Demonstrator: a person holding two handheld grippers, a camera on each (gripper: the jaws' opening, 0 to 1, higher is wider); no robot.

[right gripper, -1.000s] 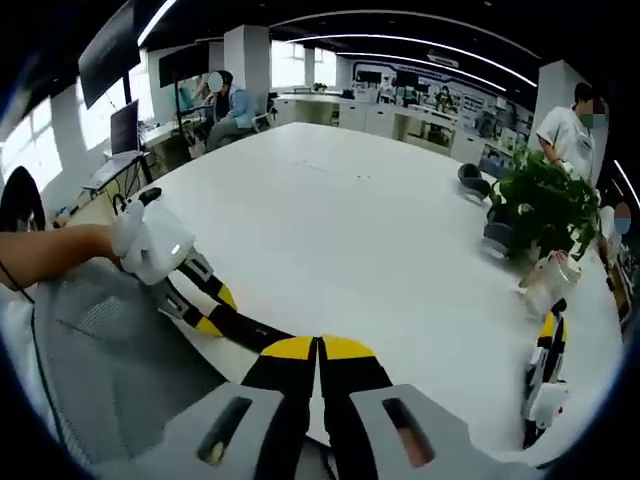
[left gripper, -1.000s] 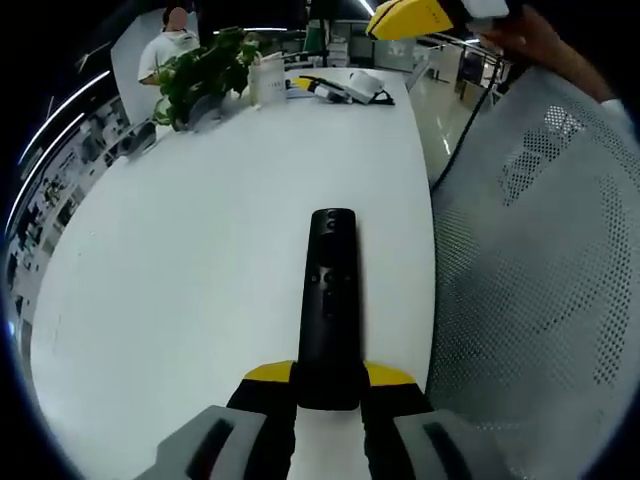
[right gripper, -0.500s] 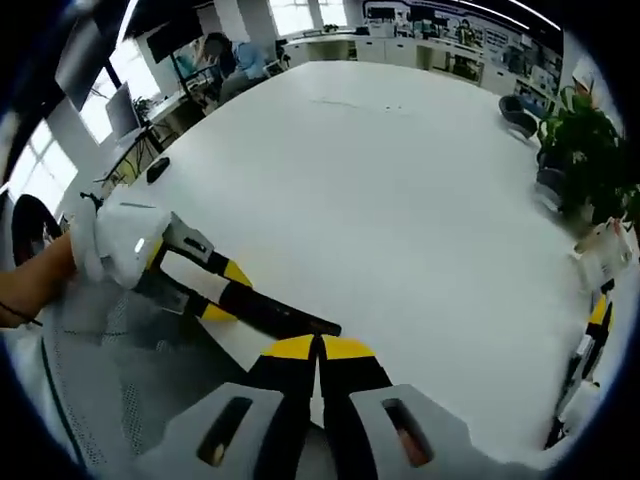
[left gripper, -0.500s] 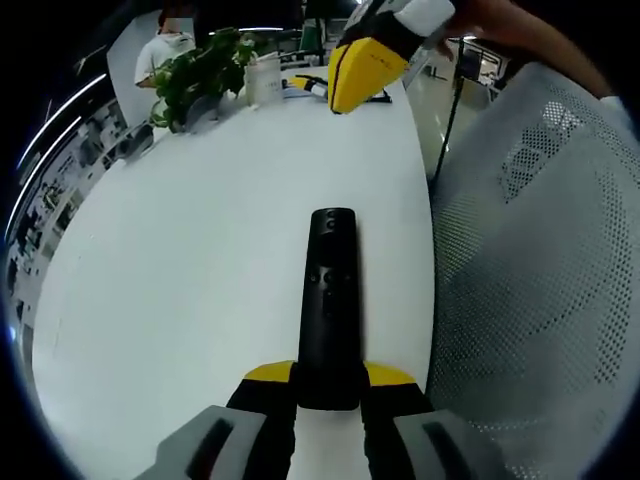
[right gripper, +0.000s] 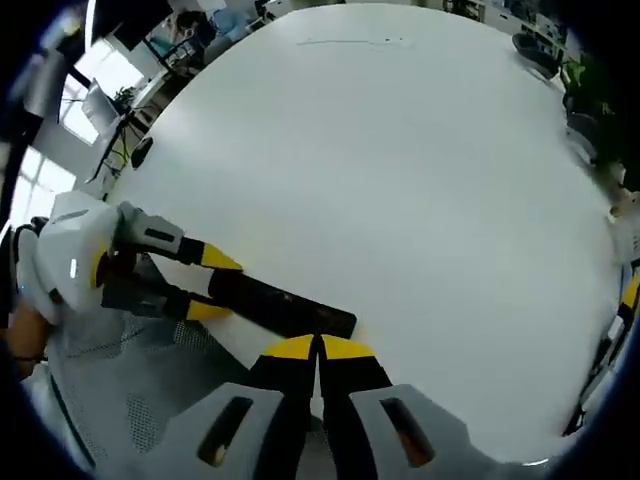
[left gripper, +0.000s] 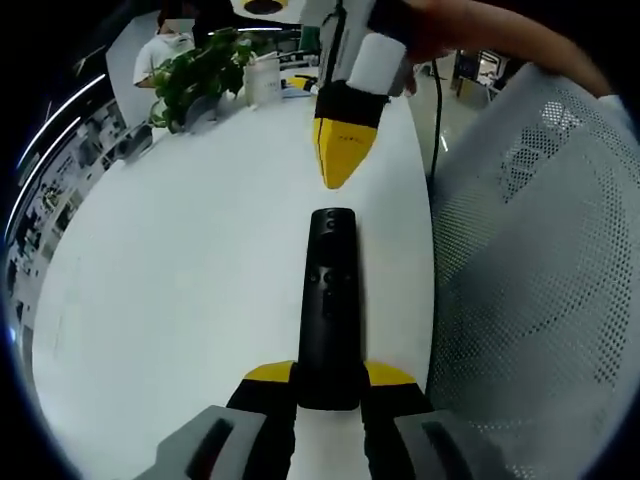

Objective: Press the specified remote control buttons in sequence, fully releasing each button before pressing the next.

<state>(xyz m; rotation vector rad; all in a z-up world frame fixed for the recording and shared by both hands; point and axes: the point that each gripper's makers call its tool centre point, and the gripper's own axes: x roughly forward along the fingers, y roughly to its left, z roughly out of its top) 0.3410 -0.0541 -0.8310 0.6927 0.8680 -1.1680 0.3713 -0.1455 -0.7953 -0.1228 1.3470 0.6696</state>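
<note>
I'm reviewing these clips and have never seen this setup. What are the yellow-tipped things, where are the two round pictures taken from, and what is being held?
No robot here: a person holds a two-jaw tool in each hand, and a fisheye camera rides on each one. In the left gripper view, the left gripper clamps the near end of a slim black remote control over the white table. The right gripper, jaws closed to a yellow point, hangs just beyond the remote's far end, not touching it. The right gripper view looks along those closed jaws at the same remote from above. A potted green plant stands at the table's far edge.
</note>
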